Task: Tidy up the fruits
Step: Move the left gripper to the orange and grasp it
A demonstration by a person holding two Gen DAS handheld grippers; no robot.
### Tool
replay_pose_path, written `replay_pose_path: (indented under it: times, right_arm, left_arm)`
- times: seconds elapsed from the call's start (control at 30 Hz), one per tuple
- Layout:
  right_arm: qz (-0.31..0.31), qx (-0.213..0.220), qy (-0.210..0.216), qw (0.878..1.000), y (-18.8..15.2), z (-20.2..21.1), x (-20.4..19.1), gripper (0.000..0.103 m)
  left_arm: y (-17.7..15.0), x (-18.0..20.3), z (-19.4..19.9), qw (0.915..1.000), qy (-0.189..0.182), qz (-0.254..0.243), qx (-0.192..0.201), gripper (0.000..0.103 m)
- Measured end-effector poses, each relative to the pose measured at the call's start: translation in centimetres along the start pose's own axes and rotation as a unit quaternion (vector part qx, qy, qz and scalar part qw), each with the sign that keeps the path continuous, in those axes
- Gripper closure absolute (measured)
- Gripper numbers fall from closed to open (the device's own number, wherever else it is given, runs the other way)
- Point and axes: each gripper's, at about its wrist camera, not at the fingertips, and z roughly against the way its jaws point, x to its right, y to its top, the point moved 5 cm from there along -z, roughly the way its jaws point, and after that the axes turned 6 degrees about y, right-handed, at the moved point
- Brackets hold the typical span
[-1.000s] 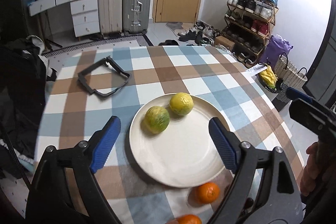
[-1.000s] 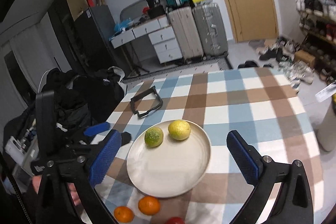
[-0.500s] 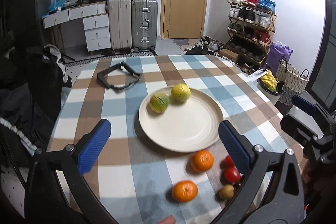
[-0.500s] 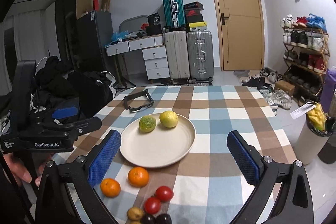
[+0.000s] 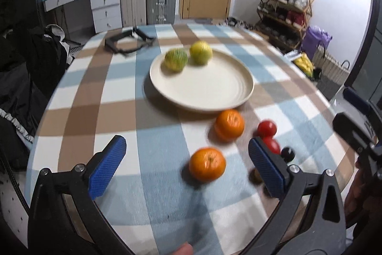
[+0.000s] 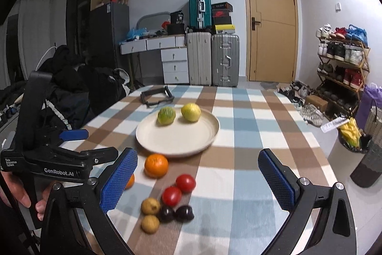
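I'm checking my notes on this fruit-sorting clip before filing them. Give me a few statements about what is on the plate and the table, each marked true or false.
1. Two yellow-green citrus fruits lie on the plate. True.
2. Both oranges are on the plate. False: the oranges lie on the tablecloth, in front of the plate.
3. The left gripper is open and holds nothing. True.
4. The right gripper is shut on a red tomato. False: it is open, and the tomatoes lie on the tablecloth.
5. A black frame lies beyond the plate. True.
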Motion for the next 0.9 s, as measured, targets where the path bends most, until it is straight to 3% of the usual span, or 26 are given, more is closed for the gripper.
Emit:
replay_pose_path:
  times: [0.43,0.53,0.73,0.9]
  right_arm:
    - [-0.011,-0.028,-0.014,0.999,-3.2,-0.8,1.0,0.000]
    - [-0.015,-0.030,-0.013,0.999,-3.3,-1.1,1.5,0.000]
    - [-0.018,-0.033,-0.012,0.999,-3.3,-1.4,1.7,0.000]
    - [-0.021,-0.036,-0.011,0.999,-3.6,-1.7,1.8,0.000]
  left_arm:
    - [-1.4,0.9,-4.2,0.9990,-0.009,-0.026,-0.035,0.001]
    - [-1.5,1.1,-4.5,0.9986,-0.025,-0.025,-0.040,0.006]
    - [-1.4,1.2,-5.1,0.9971,-0.048,-0.020,-0.056,0.031]
    - [-1.6,1.7,-5.2,0.9948,-0.077,-0.026,-0.062,0.062]
